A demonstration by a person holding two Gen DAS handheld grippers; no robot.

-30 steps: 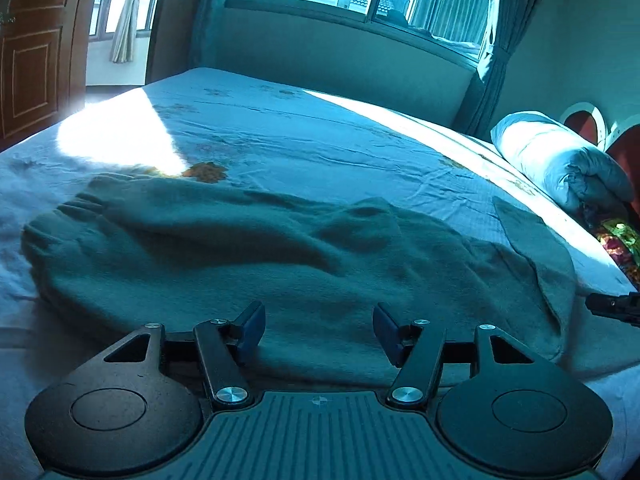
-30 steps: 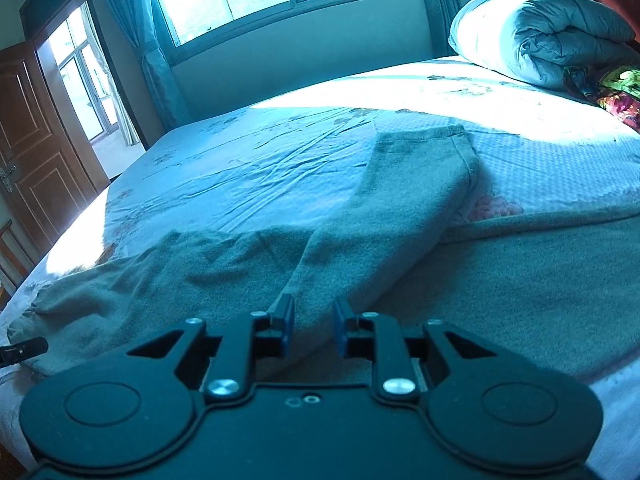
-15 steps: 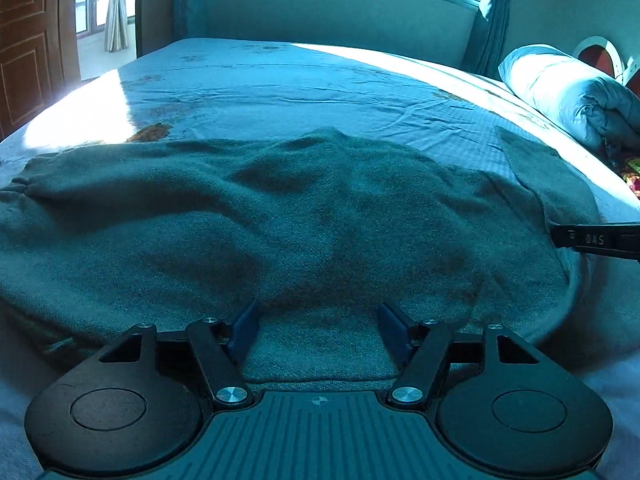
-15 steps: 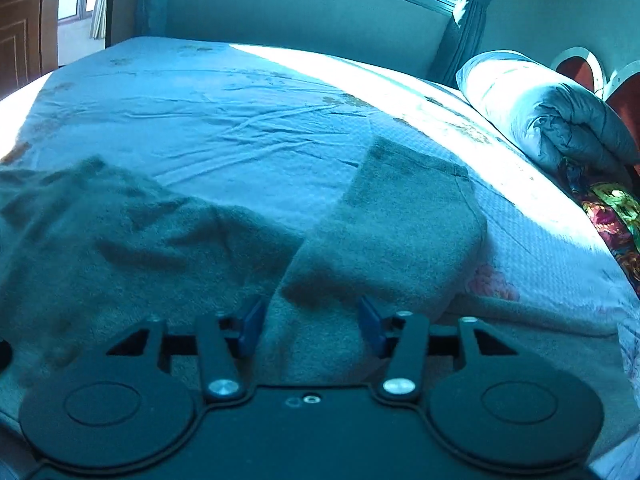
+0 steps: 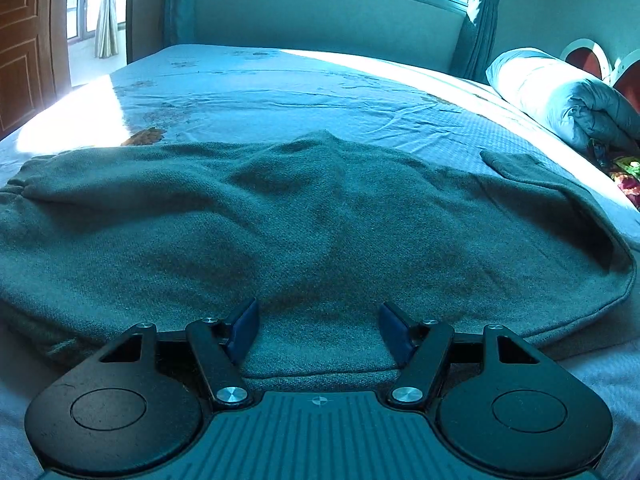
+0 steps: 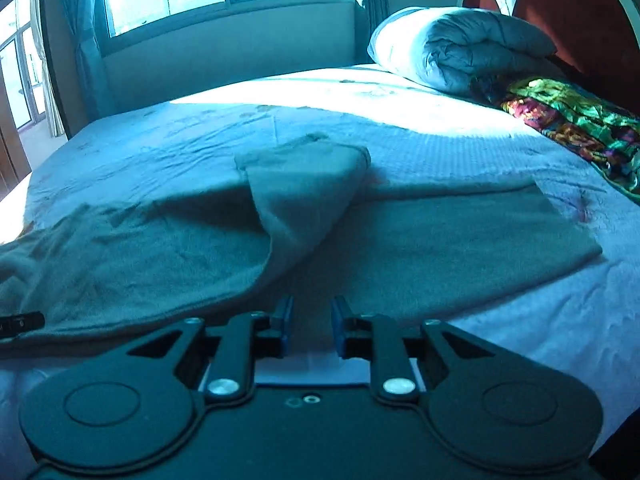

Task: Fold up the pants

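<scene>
Grey-green pants [image 5: 320,220] lie spread across the bed. One leg [image 6: 304,192] is folded back over the rest of the pants [image 6: 440,248]. My left gripper [image 5: 318,320] is open at the near hem, with flat cloth lying between its wide-set fingers. My right gripper [image 6: 312,320] sits low at the pants' near edge. Its jaws are opening and only a narrow gap shows, with cloth edge and sheet in it and nothing pinched. A tip of the left gripper [image 6: 20,324] shows at the far left of the right wrist view.
The pale blue bed sheet [image 5: 300,92] stretches beyond the pants. A rolled duvet [image 6: 452,48] and a colourful cloth [image 6: 572,120] lie by the red headboard [image 6: 580,20]. A wooden door [image 5: 24,60] stands at the left, with windows and curtains behind the bed.
The left gripper moved in over the pants' near edge, then held still. The right gripper swung right along the hem; its fingers stand closer than half a second ago, and it left the left view.
</scene>
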